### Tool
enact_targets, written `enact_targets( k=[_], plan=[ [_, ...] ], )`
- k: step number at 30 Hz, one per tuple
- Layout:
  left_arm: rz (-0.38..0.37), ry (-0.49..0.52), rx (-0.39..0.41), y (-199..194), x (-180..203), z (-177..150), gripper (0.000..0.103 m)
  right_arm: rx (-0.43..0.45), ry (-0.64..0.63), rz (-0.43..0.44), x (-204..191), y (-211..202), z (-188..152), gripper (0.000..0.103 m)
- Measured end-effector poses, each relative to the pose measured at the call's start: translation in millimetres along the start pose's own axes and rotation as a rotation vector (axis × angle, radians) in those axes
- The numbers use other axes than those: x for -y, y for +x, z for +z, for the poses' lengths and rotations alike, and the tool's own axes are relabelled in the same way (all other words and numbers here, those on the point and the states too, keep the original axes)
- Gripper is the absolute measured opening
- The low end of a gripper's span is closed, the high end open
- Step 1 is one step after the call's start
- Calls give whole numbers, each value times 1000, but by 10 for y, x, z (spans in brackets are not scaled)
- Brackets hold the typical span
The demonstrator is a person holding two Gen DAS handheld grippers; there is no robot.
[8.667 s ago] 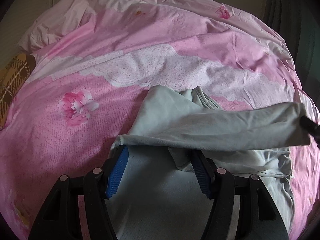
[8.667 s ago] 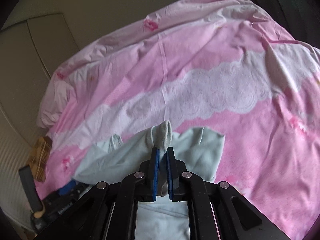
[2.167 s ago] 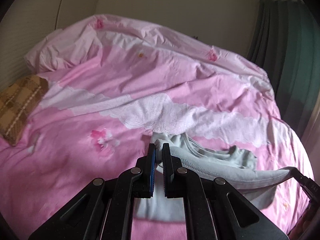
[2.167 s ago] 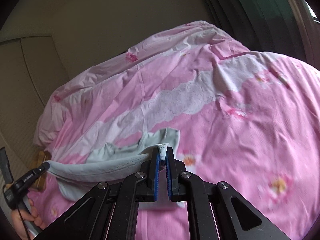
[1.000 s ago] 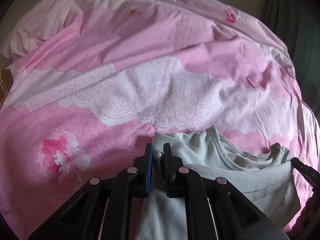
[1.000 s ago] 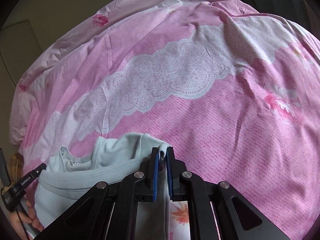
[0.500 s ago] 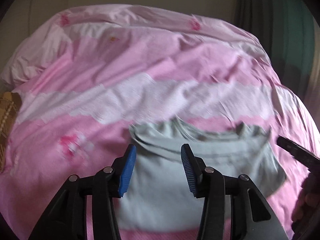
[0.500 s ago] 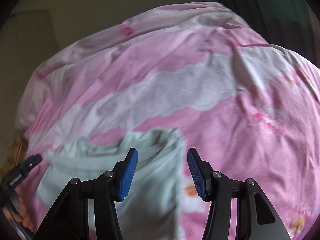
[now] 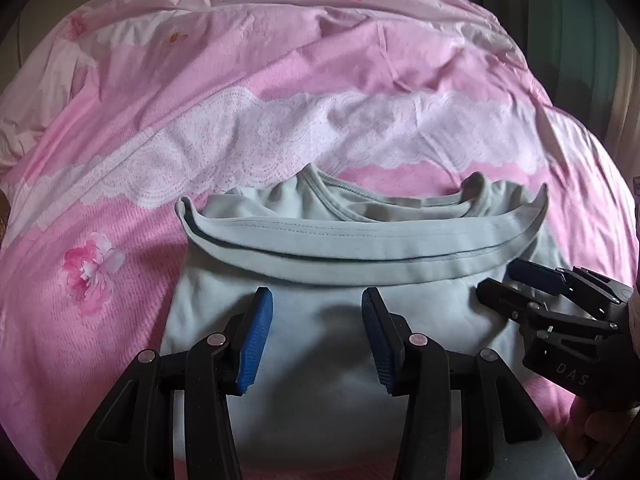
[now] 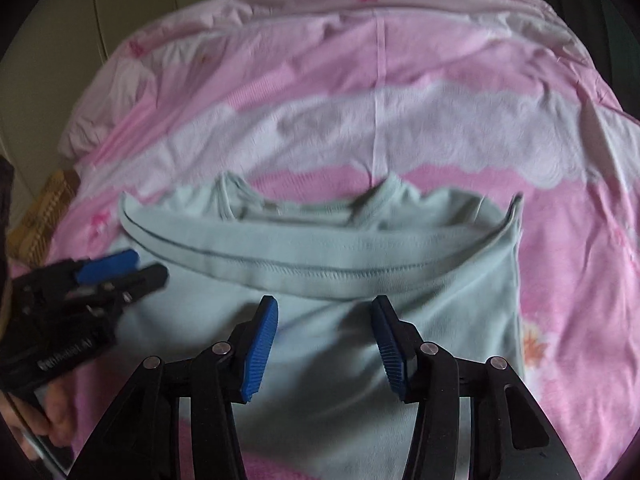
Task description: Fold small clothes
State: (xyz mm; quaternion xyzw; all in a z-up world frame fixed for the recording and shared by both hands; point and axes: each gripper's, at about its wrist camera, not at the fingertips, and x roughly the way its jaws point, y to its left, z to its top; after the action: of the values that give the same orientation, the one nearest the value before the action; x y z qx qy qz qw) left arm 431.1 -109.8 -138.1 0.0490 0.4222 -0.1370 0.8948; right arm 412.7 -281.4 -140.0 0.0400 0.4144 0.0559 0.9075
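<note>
A small pale green shirt [image 9: 320, 252] [image 10: 360, 256] lies flat on the pink bedspread, its hem band folded up to just below the neckline. My left gripper [image 9: 316, 298] hovers open over the shirt's near left part, with nothing pinched between its blue pads. It shows side-on at the left of the right wrist view as well, the left gripper [image 10: 120, 270]. My right gripper [image 10: 326, 304] hangs over the near right part, its jaws apart and closing, with only flat cloth below them. In the left wrist view the right gripper [image 9: 504, 280] is at the shirt's right edge.
The pink flowered bedspread [image 9: 280, 80] with a white lace band fills both views. A brown plaid cushion [image 10: 44, 204] lies at the bed's left edge. A dark green curtain [image 9: 580, 20] hangs at the far right. A hand [image 9: 600, 428] holds the right gripper.
Both grippers have let go of the hem corners they were pinching and now stand open. They have drawn back towards the near side, and the folded shirt lies still on the bed.
</note>
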Motion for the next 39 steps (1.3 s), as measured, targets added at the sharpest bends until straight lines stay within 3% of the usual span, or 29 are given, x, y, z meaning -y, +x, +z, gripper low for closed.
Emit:
enact_targets(
  k=[5, 16, 23, 30, 34, 39],
  plan=[
    [18, 5, -13, 124, -25, 89, 46, -23, 8, -27, 17, 86, 35, 50],
    [55, -45, -21, 468, -317, 596, 47, -9, 17, -87, 89, 267, 447, 50],
    [43, -62, 28, 274, -453, 696, 47, 52, 59, -113, 336, 200, 778, 50],
    [-26, -27, 53, -8, -356, 454, 49, 74, 86, -96, 499, -86, 537, 50],
    [-63, -24, 12, 90, -284, 360, 49, 59, 56, -85, 469, -100, 365, 50],
    [-35, -29, -22, 296, -320, 389, 49, 25, 41, -113, 513, 91, 366, 50]
  ],
)
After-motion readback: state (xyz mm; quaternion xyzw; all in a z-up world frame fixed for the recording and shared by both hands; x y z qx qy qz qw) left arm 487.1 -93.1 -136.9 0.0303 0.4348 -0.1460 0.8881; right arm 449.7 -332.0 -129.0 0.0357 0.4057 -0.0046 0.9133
